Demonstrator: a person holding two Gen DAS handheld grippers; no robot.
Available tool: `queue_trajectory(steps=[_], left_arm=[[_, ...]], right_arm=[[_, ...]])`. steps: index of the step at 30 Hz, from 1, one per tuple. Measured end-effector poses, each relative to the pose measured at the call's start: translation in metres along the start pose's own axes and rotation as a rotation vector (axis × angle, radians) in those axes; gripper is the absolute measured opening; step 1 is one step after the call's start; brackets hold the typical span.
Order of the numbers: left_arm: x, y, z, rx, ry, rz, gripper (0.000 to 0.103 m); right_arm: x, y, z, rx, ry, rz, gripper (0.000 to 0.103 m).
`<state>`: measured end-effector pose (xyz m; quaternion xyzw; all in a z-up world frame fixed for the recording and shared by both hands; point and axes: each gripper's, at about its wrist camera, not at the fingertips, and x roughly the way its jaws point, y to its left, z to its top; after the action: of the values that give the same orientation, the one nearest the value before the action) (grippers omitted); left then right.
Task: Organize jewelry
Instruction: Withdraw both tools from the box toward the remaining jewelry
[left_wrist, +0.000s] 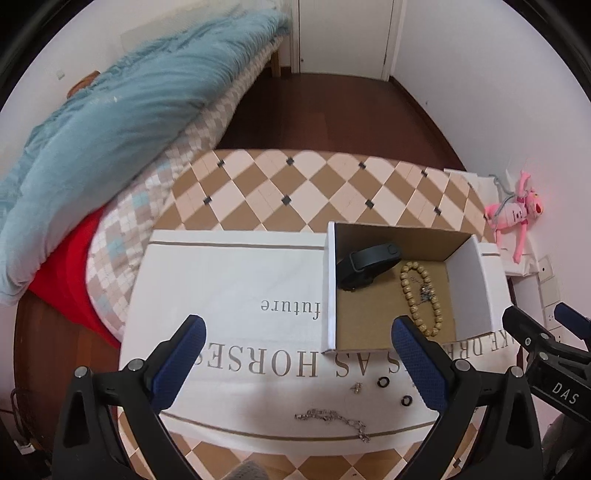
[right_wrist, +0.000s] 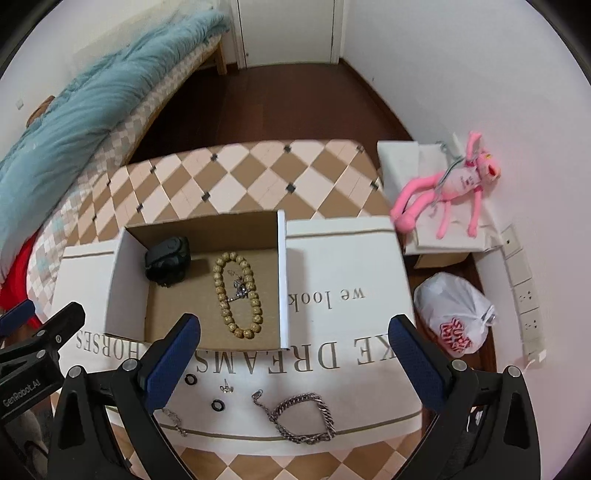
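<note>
An open cardboard box (left_wrist: 331, 284) (right_wrist: 282, 273) stands on a white printed cloth (left_wrist: 229, 280) (right_wrist: 347, 258). Inside lie a black wristband (left_wrist: 365, 264) (right_wrist: 168, 260), a wooden bead bracelet (left_wrist: 436, 314) (right_wrist: 221, 291) and a small silver piece (right_wrist: 238, 290). On the cloth in front lie a heavy silver chain (right_wrist: 303, 417), a thin silver chain (left_wrist: 332, 417) (right_wrist: 173, 417), two black rings (left_wrist: 382, 382) (right_wrist: 218, 405) and a small earring (left_wrist: 356, 387) (right_wrist: 225, 387). My left gripper (left_wrist: 299, 354) and right gripper (right_wrist: 295, 350) are open and empty, above the loose pieces.
The cloth covers a table with a checked top (left_wrist: 295, 184) (right_wrist: 236, 177). A bed with a blue quilt (left_wrist: 110, 110) (right_wrist: 74, 96) is at the left. A pink plush toy (left_wrist: 517, 210) (right_wrist: 450, 188) and a white plastic bag (right_wrist: 454, 314) lie at the right by the wall.
</note>
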<state>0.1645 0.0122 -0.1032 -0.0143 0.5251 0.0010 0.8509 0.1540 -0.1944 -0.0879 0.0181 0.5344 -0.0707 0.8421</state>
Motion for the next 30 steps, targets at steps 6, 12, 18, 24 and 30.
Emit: queue_trajectory(steps=[6, 12, 18, 24, 30], left_arm=[[-0.043, -0.005, -0.008, 0.002, -0.068, -0.013, 0.103], [-0.086, -0.012, -0.017, 0.027, -0.127, -0.036, 0.103], [-0.114, -0.016, -0.028, 0.028, -0.148, -0.045, 0.103], [-0.114, -0.011, -0.045, -0.013, -0.152, -0.004, 0.103], [-0.05, -0.002, -0.081, -0.068, -0.038, 0.083, 0.103]], right_arm=[[-0.044, -0.002, -0.008, 0.002, -0.078, 0.003, 0.103], [-0.092, -0.009, -0.02, 0.016, -0.156, 0.011, 0.103], [-0.134, -0.015, -0.033, 0.032, -0.207, 0.041, 0.103], [-0.137, -0.025, -0.047, 0.063, -0.162, 0.069, 0.103], [-0.062, -0.043, -0.072, 0.118, -0.014, 0.053, 0.103]])
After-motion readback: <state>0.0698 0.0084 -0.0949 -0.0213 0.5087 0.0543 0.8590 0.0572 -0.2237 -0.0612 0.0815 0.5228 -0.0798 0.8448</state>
